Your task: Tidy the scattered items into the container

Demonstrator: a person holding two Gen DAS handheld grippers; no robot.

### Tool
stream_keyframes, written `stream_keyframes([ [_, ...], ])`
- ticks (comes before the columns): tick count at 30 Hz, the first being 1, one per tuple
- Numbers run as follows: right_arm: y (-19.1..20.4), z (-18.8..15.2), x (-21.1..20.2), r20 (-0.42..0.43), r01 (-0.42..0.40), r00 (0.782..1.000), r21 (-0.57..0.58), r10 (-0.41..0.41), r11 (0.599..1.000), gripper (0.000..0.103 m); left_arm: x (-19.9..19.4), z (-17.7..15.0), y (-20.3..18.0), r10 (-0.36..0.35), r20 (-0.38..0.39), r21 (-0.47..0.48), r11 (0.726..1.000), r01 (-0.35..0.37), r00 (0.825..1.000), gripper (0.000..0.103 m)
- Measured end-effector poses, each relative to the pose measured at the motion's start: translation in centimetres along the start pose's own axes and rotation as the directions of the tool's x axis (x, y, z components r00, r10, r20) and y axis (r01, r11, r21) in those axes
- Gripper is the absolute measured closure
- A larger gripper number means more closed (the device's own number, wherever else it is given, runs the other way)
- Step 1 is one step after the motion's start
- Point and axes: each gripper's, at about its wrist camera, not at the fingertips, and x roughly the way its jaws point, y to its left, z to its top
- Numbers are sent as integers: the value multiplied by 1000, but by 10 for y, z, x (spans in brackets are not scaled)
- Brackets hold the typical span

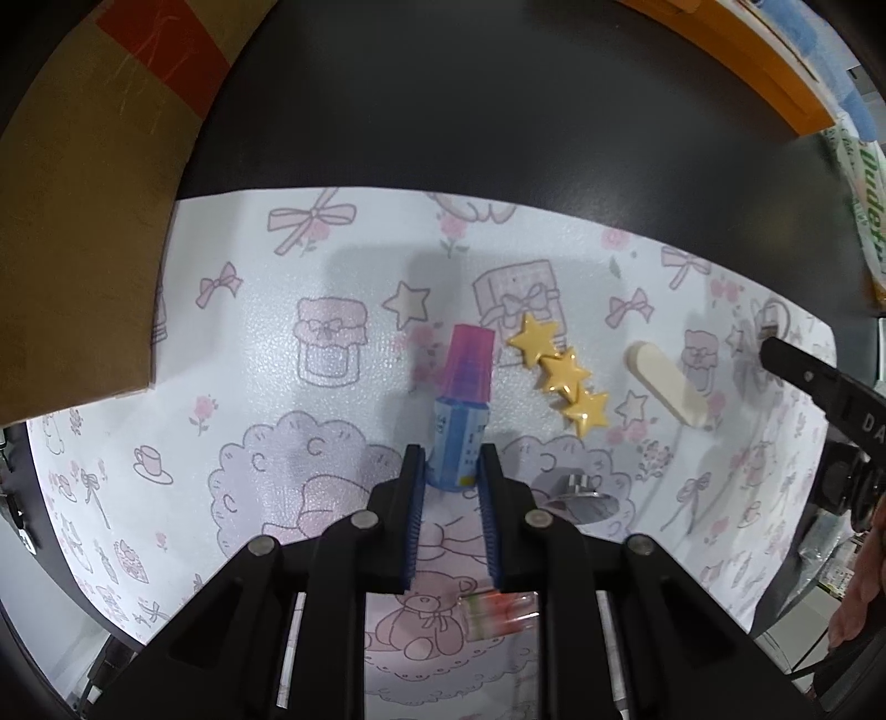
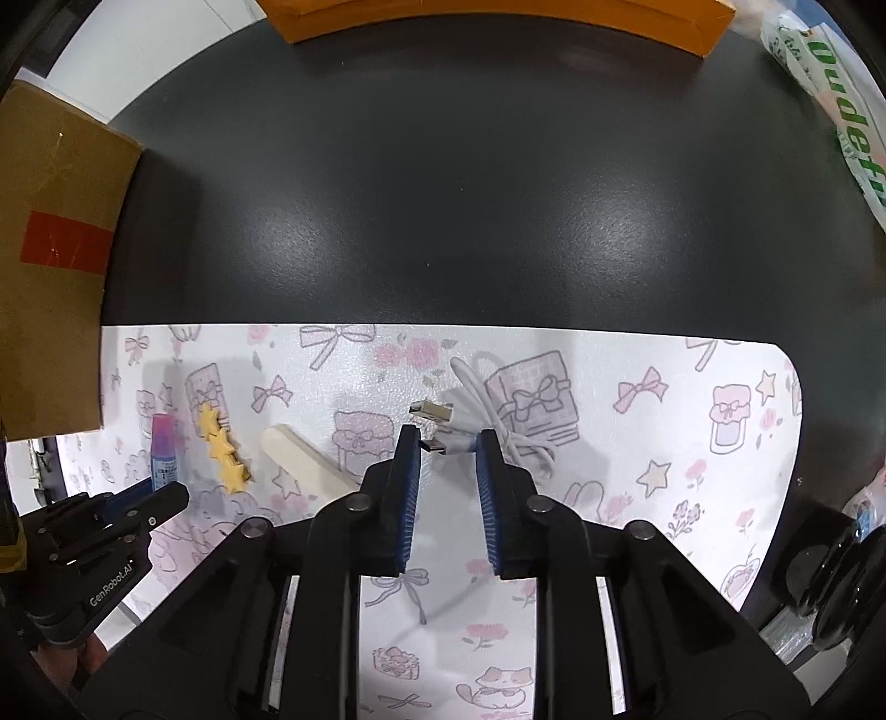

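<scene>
My left gripper (image 1: 451,462) is closed on the base of a small blue bottle with a pink cap (image 1: 460,410), which points away from me over the patterned mat (image 1: 249,387). The bottle also shows in the right wrist view (image 2: 164,451). A yellow three-star hair clip (image 1: 562,374) and a cream nail file (image 1: 667,383) lie to its right. The cardboard box (image 1: 72,249) stands at the left. My right gripper (image 2: 446,446) is open around the plug end of a coiled white USB cable (image 2: 487,415) on the mat.
A small metal knob-like object (image 1: 578,493) and a clear tube with red-green contents (image 1: 498,612) lie near my left gripper. Bare black table (image 2: 470,194) lies beyond the mat. An orange box (image 2: 498,16) and a green-lettered bag (image 2: 847,127) sit at the back.
</scene>
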Motion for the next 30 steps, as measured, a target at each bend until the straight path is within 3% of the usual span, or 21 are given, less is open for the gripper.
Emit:
stream_keyframes([
  [18,23,-24,-59,83,8,997,-10,-7,1000,83,-48,-16,10,-41,88,-3,999,42,995,84],
  [30,43,-39,-107,168,-2,986,-7,4,1000,83,-105,-27,22,-63,174,25,998,60,983,84],
])
